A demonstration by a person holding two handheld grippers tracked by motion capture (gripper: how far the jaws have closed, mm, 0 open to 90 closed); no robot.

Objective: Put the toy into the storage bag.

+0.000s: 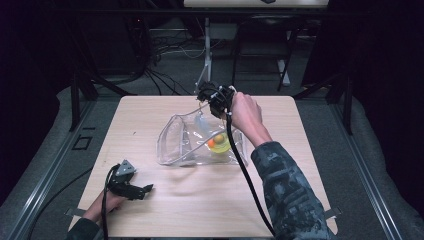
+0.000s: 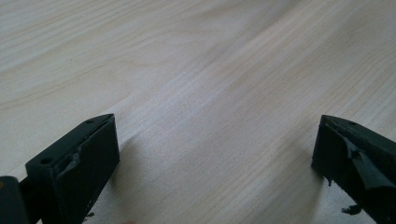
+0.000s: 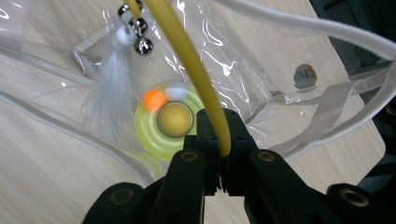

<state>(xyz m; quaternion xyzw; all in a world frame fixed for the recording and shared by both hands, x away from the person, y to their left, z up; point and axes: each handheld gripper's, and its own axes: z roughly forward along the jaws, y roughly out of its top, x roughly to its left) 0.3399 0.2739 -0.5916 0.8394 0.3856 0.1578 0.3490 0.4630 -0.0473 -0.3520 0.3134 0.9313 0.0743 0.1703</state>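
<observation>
Left gripper (image 1: 145, 189) low over the near-left part of the table (image 1: 200, 210), held in the person's left hand (image 1: 107, 202). Jaws point right across the tabletop, spread wide, nothing between them; in the left gripper view there is bare pale wood grain between the two black jaws. Open wood all around it; the table's near and left edges are close by.

Centre of table: clear plastic bag (image 1: 200, 142), lying flat, long axis roughly left to right, white edging and white straps (image 3: 327, 112) trailing toward the far-right side. Through the plastic, a yellow-green ring toy (image 3: 154, 126) with an orange ball (image 3: 154, 99) and a mustard-yellow ball (image 3: 175, 118) in it. The bag is well apart from the left gripper, with free tabletop on all sides.

Right gripper (image 1: 212, 102) above the bag's far edge, held in the right hand (image 1: 245, 115), black cable running back toward the person. In the right gripper view its jaws are pressed together on a yellow rod (image 3: 196, 70). The rod's long axis runs up and away from the jaws, over the bag. At its far end hang small silver bells (image 3: 140, 37) and a white feather tuft (image 3: 112, 93), the tuft drooping over the plastic near the ring toy. Whether the feather touches the bag is unclear.
</observation>
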